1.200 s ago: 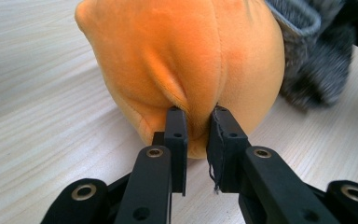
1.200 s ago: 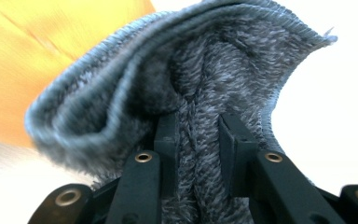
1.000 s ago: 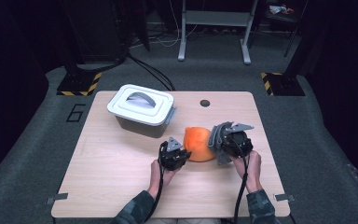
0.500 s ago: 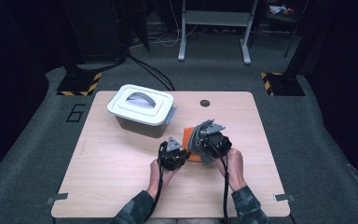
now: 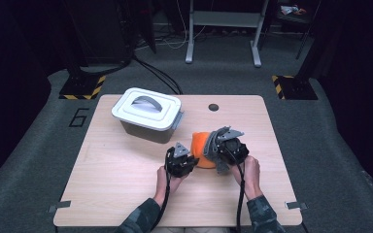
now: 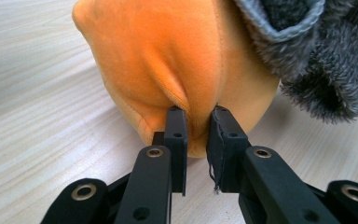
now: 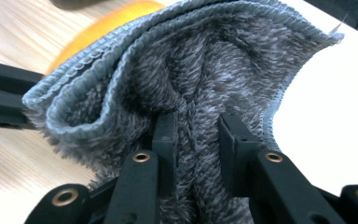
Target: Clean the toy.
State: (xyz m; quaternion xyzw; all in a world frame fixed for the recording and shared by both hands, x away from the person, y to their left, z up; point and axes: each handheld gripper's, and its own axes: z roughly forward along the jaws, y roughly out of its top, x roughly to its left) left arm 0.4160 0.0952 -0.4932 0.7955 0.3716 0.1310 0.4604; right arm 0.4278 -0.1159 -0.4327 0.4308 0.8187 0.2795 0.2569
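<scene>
A person at a pale wooden worktop [image 5: 126,194] works two hand-held grippers on a pair of soft items near the middle of the surface. The left gripper [image 6: 196,123] is clamped on a fold of an orange plush cushion [image 6: 168,56], its black jaws pinching the fabric at the cushion's lower edge where it meets the wood. The right gripper [image 7: 196,135] is closed on a grey fleece cloth [image 7: 205,65], a ridge of the pile bunched up between its jaws, with the stitched hem curling over to the left. In the high view the cushion [image 5: 201,145] lies between the two grippers, just right of the worktop's centre, with the cloth [image 5: 212,145] draped against its right side beneath the right gripper [image 5: 218,145]; the left gripper [image 5: 185,158] sits just beside it on the near left. A white lidded storage box [image 5: 148,114] with a grey handle stands apart at the far left of the worktop
</scene>
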